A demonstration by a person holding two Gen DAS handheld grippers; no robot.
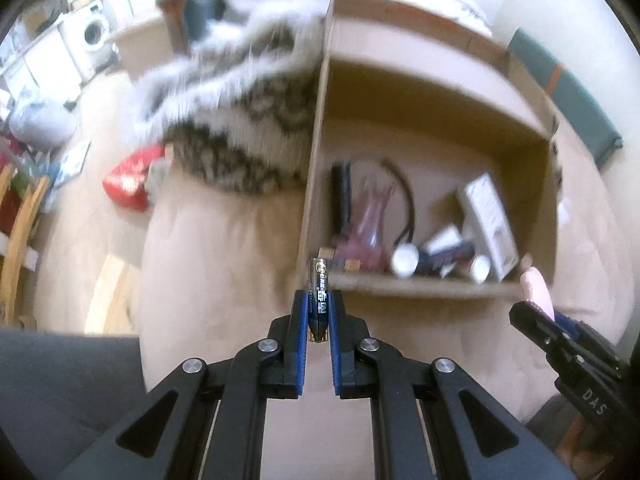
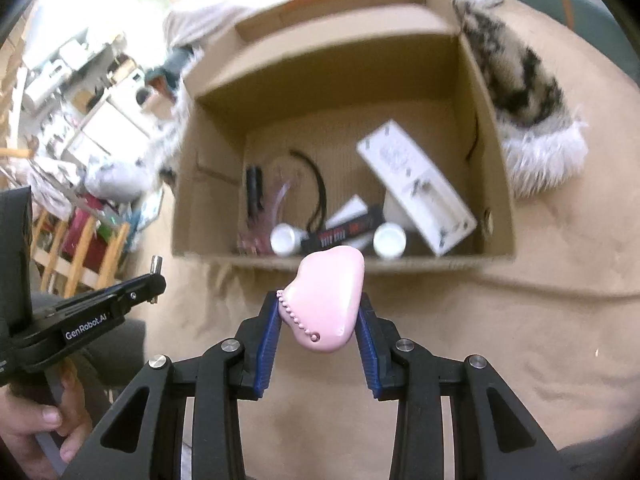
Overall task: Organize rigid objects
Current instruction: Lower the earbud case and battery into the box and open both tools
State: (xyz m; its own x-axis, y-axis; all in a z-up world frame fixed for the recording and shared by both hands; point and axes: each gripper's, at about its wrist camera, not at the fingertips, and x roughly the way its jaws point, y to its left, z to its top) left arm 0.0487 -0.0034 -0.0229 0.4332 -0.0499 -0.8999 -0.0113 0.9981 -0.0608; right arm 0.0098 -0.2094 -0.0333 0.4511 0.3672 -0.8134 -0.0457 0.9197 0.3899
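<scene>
Both loaded and just short of the cardboard box, open top ahead and below. Left gripper clamped on an AAA battery, long axis running straight out along the fingers, nearest the box's left corner. Right gripper pinching a pink case, centred on the near wall. Probably forward over the rim, then drop.
</scene>
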